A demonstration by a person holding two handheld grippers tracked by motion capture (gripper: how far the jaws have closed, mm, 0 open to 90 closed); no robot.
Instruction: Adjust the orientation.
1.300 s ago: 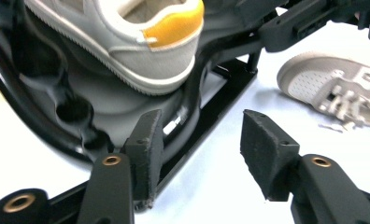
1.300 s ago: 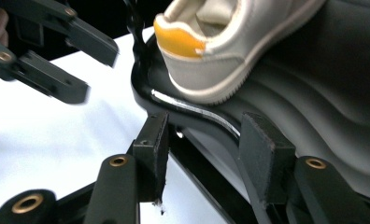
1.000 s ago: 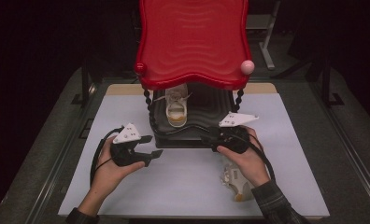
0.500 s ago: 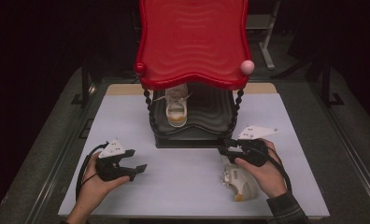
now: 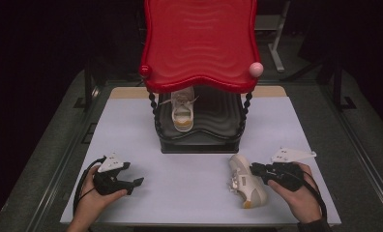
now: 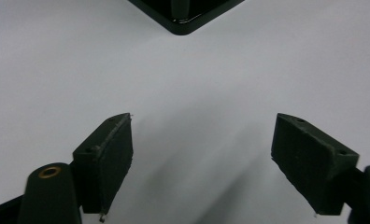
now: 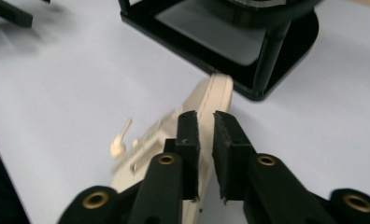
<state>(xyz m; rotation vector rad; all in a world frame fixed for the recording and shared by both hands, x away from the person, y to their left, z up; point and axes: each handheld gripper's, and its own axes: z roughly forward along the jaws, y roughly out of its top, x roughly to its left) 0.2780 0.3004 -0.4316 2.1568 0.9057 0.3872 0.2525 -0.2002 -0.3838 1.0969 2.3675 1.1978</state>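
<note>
Counting two shoes, one (image 5: 246, 180) gripped by right hand-held gripper (image 5: 255, 170), left hand-held gripper (image 5: 137, 181) wide.

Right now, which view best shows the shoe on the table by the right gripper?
The high view: the loose shoe lies whole on its side. The right gripper view shows it blurred beyond nearly closed jaws. The left gripper view faces bare table.

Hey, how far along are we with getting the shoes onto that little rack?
One shoe already sits on the lower shelf of the red-topped rack. The second shoe lies on its side on the table in front of the rack; the right gripper is at it, jaws closing to a narrow gap on its edge. The left gripper is open and holds nothing. Lifting and shelving the second shoe remains.
</note>
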